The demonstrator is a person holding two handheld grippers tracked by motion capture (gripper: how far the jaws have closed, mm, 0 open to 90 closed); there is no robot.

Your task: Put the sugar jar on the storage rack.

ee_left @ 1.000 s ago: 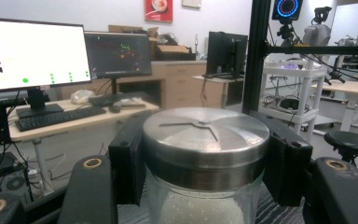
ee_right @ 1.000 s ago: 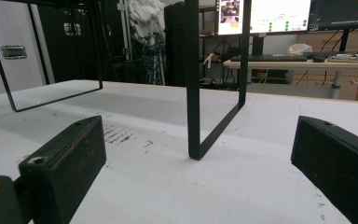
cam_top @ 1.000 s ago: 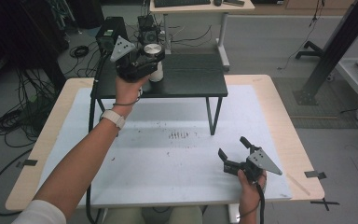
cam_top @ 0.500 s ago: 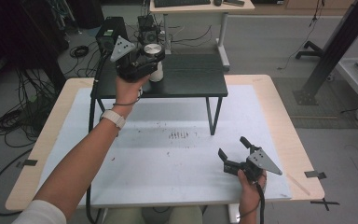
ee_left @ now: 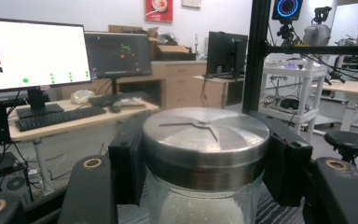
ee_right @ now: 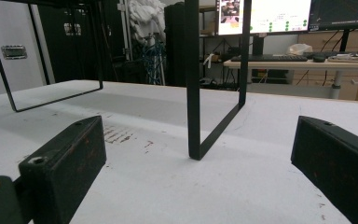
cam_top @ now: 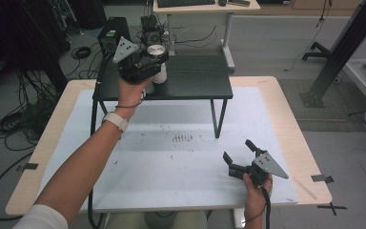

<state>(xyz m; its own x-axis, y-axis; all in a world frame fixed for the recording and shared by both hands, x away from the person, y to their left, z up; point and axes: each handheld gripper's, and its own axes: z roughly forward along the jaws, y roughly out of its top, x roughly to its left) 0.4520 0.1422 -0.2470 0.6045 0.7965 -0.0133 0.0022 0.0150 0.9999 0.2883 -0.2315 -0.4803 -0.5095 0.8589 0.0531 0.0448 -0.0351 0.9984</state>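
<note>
Left tool [cam_top: 158,61] clamped on steel-lidded glass jar [ee_left: 205,154] atop black riser shelf [cam_top: 195,78], right tool [cam_top: 242,157] gaped apart, low over white surface [cam_top: 171,167], facing shelf leg [ee_right: 193,93]

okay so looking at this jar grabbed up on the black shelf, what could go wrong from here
The left hand-held gripper clamps the glass jar high up, around its metal lid, so the lid might loosen or the glass body might slip when lifted.
The jar stands on the raised black shelf above the table, so a drop could break it and spill the white grains.
The right hand-held gripper rests open, too far away to catch it.
</note>
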